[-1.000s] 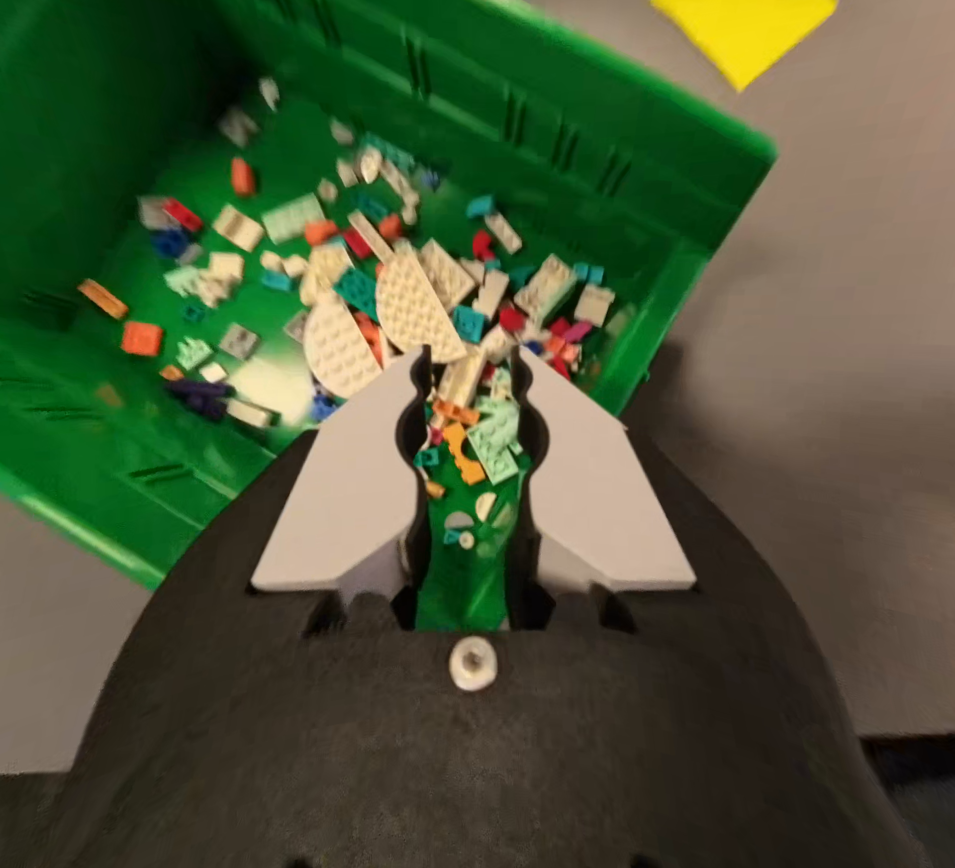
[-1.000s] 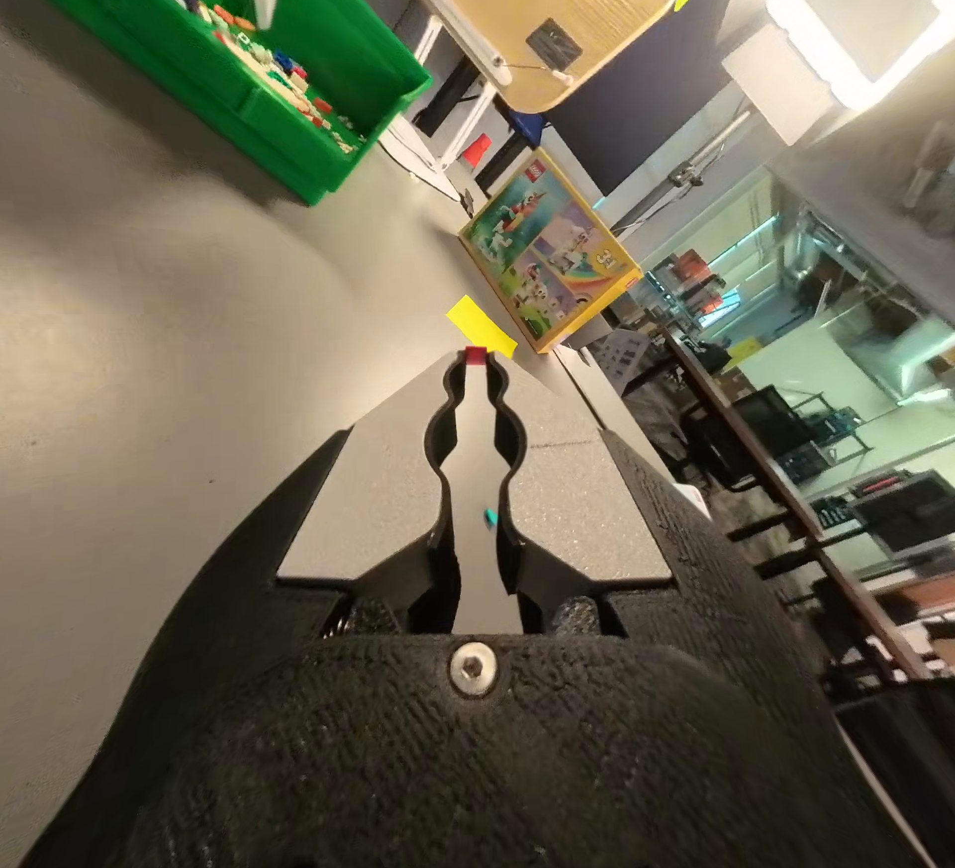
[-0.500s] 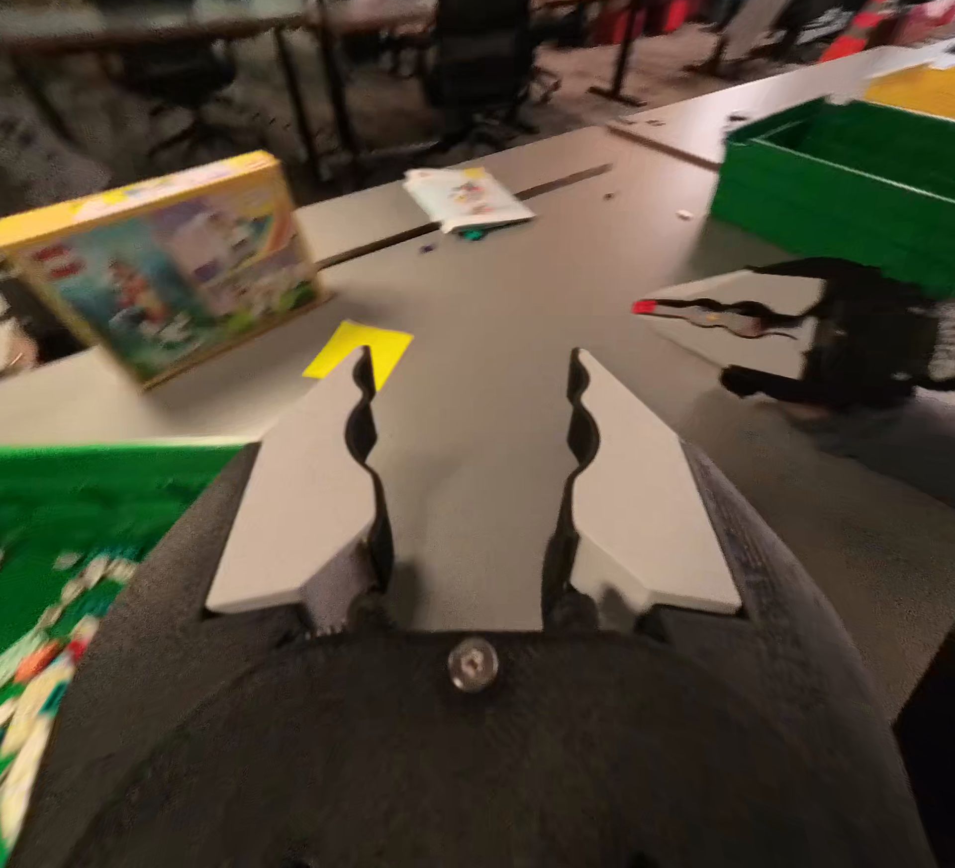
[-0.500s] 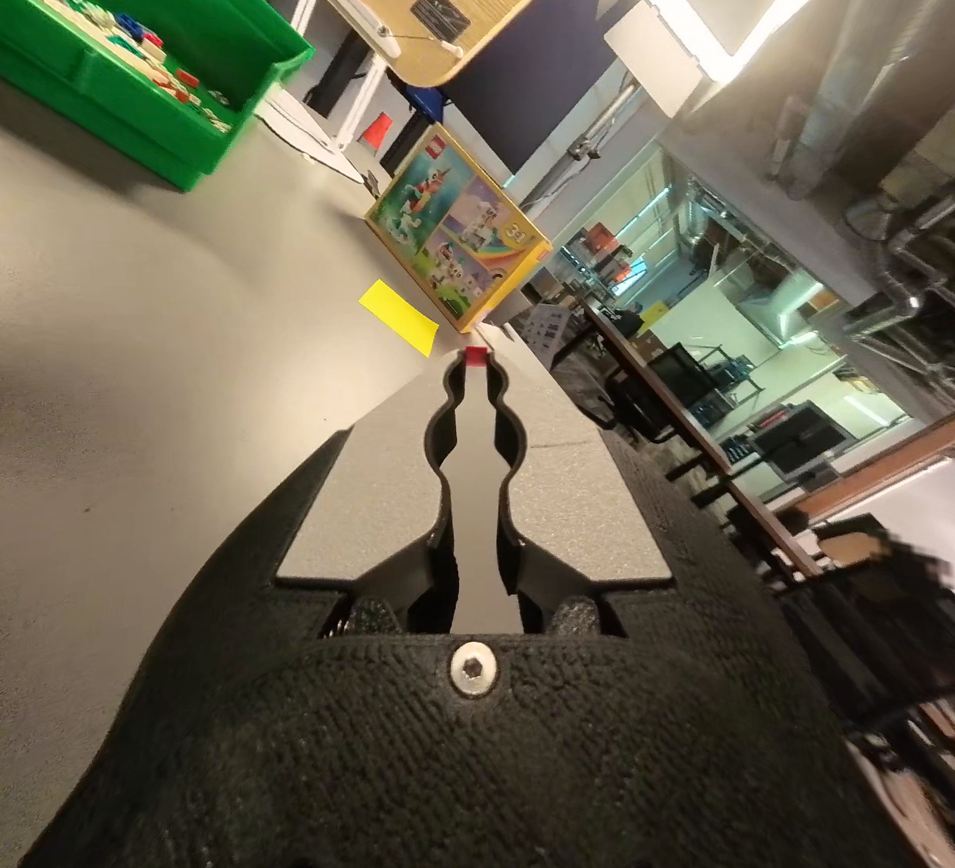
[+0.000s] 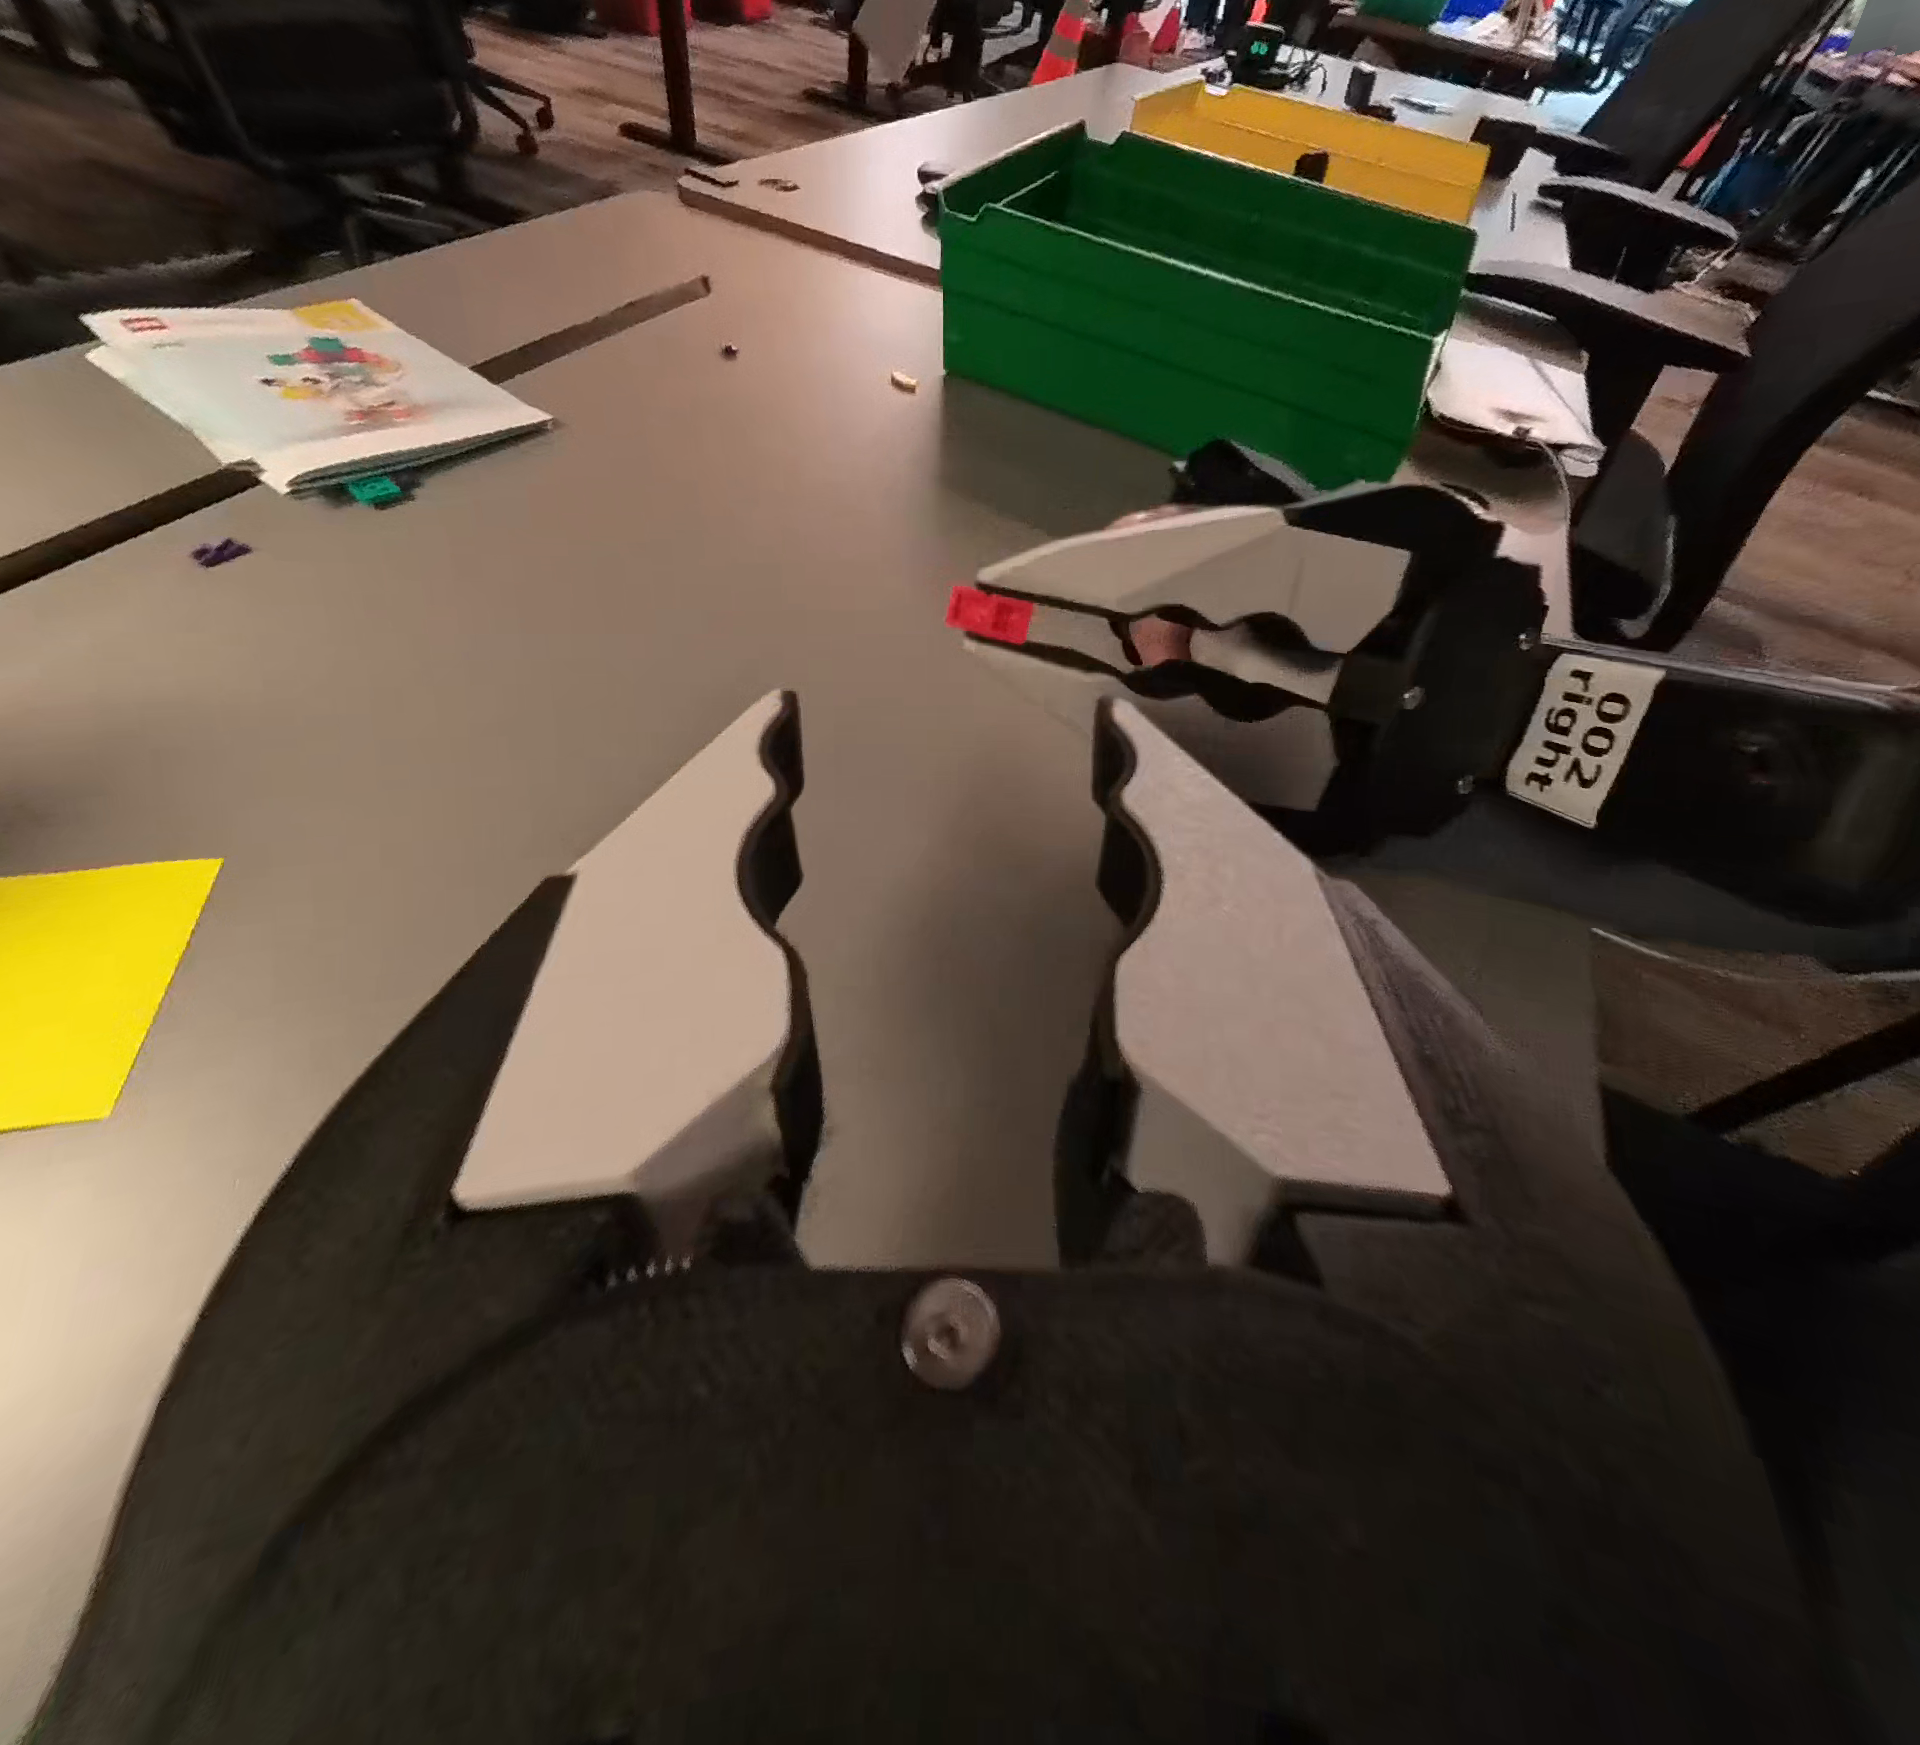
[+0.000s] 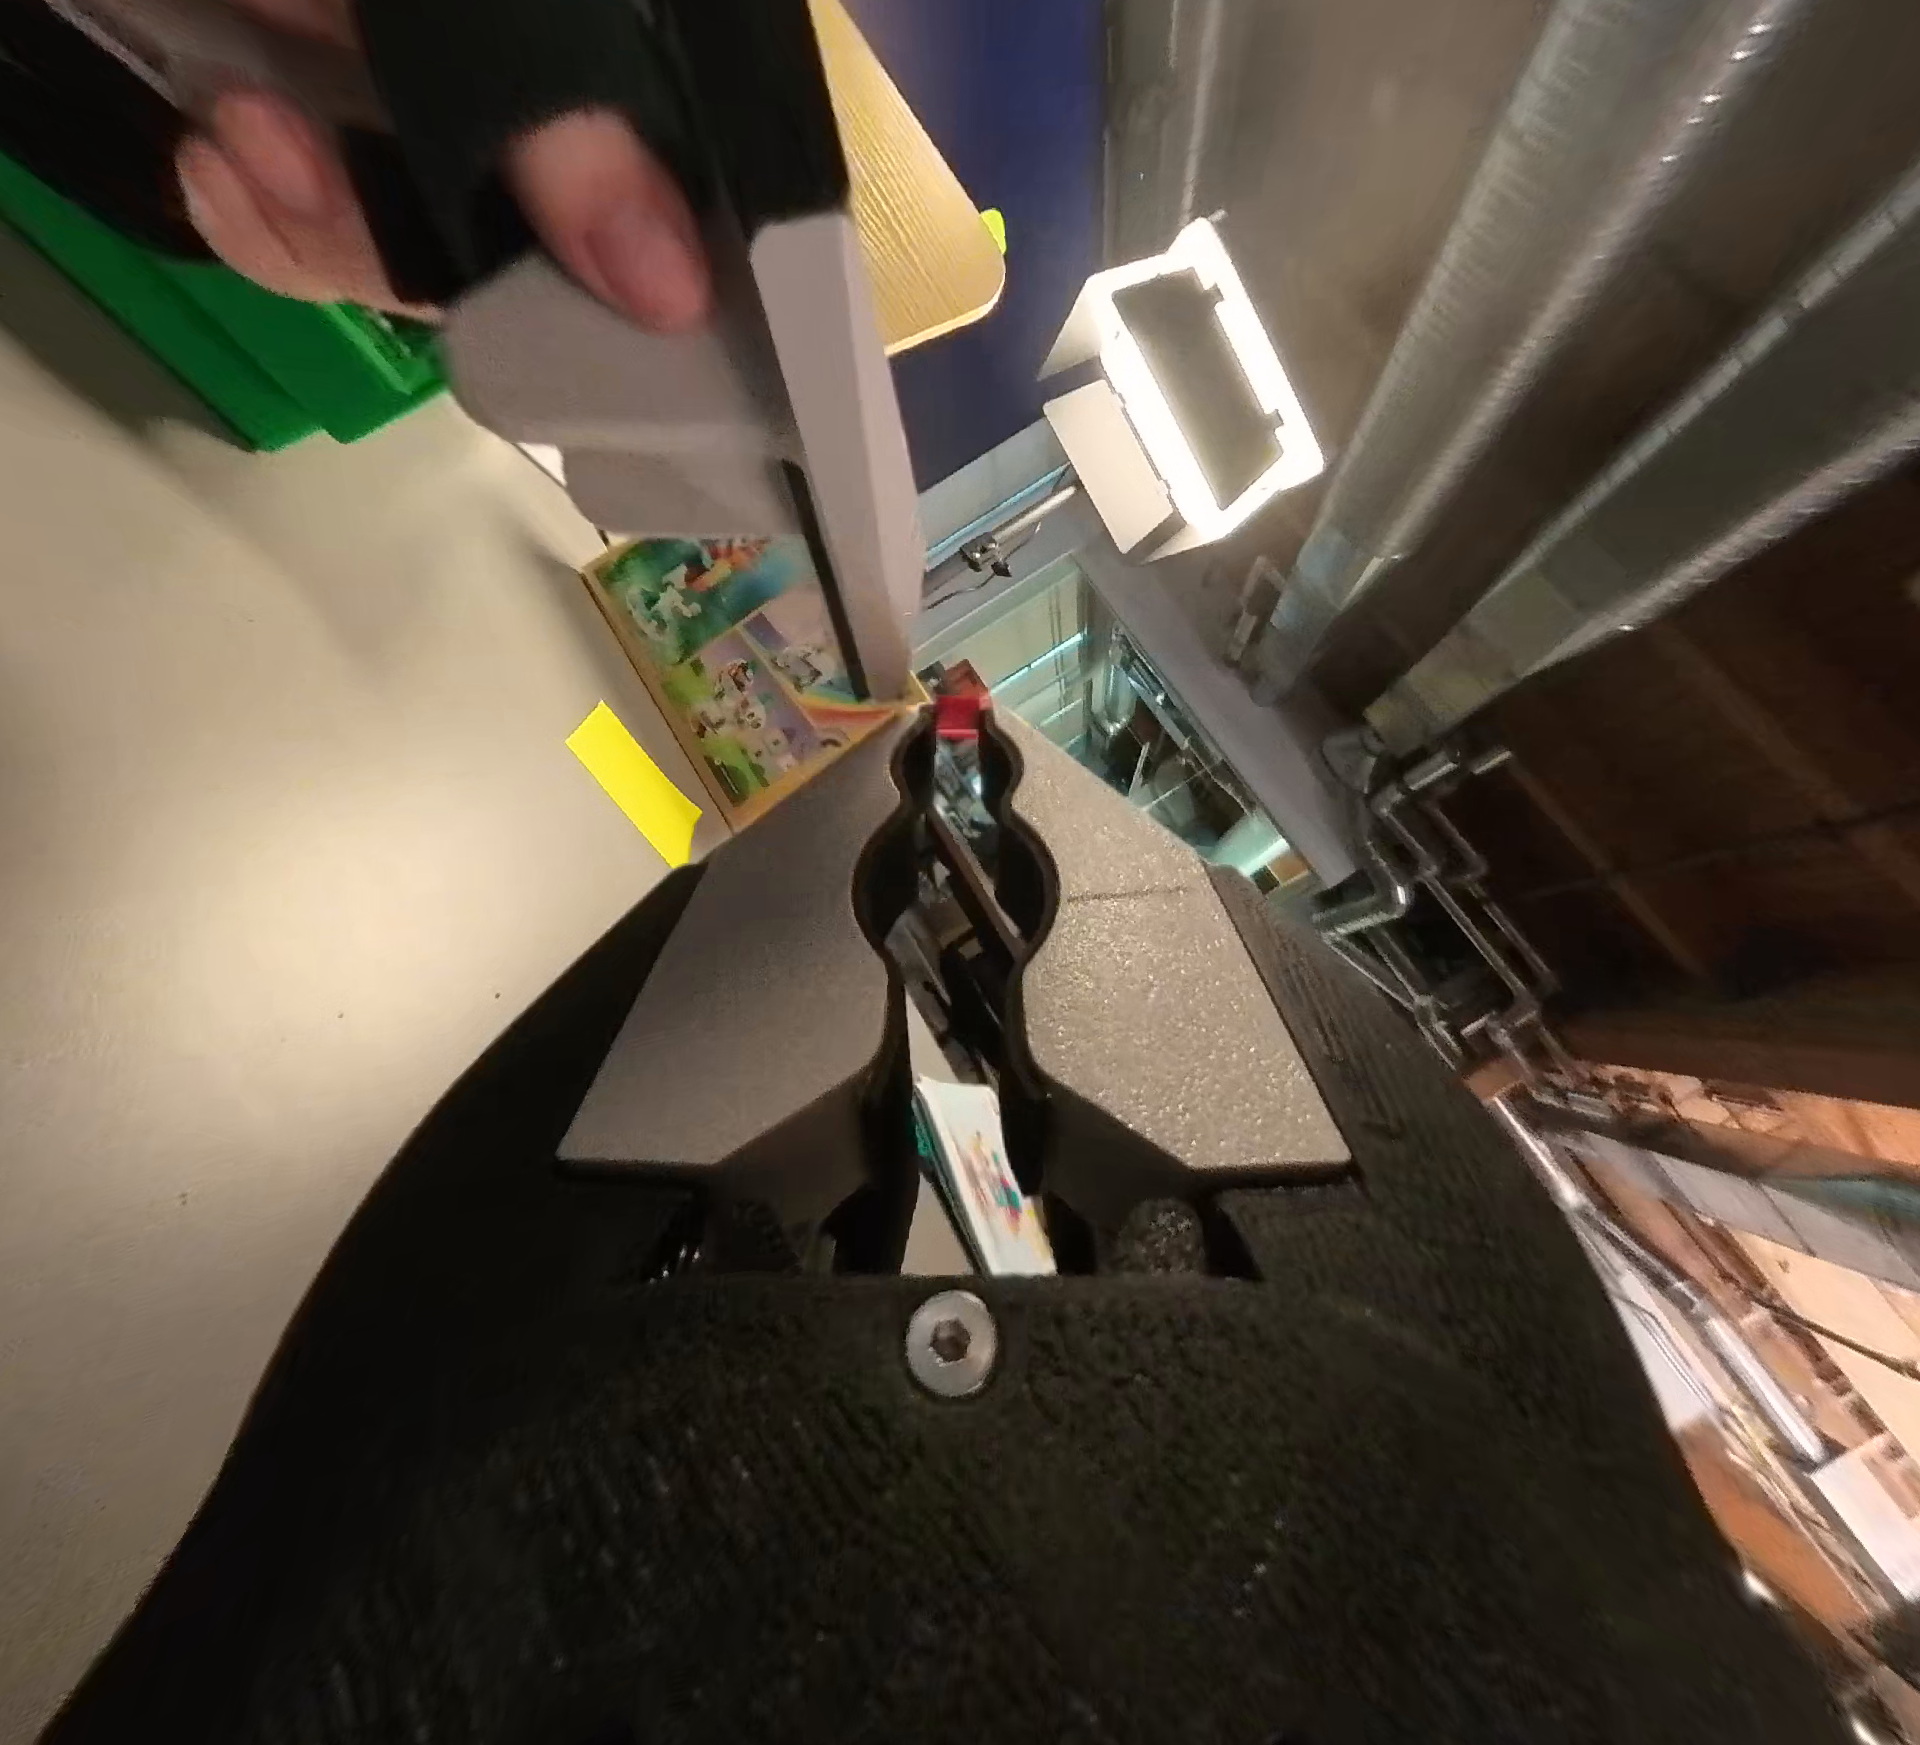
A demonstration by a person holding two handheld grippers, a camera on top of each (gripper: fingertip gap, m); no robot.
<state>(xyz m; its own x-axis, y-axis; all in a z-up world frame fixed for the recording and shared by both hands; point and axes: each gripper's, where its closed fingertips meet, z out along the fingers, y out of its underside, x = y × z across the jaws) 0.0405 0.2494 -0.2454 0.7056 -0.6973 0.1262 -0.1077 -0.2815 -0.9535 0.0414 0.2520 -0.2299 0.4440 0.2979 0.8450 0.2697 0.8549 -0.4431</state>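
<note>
Left wrist view: the left hand-held gripper (image 5: 945,713) has swung away from the brick-filled bin it faced a second ago and now hangs over the bare grey counter (image 5: 520,687), fingers spread and empty. Just beyond and to the right, the right hand-held gripper (image 5: 982,612) pinches a small red brick (image 5: 987,612) above the counter. An empty green bin (image 5: 1195,313) stands farther off, a booklet (image 5: 312,391) far left.

Right wrist view: the brick (image 6: 958,716) remains clamped at the tips, flat and studded. The left hand-held gripper's fingers (image 6: 831,448) have come close alongside it.

Yellow sheet (image 5: 88,989) cut off at left edge.
</note>
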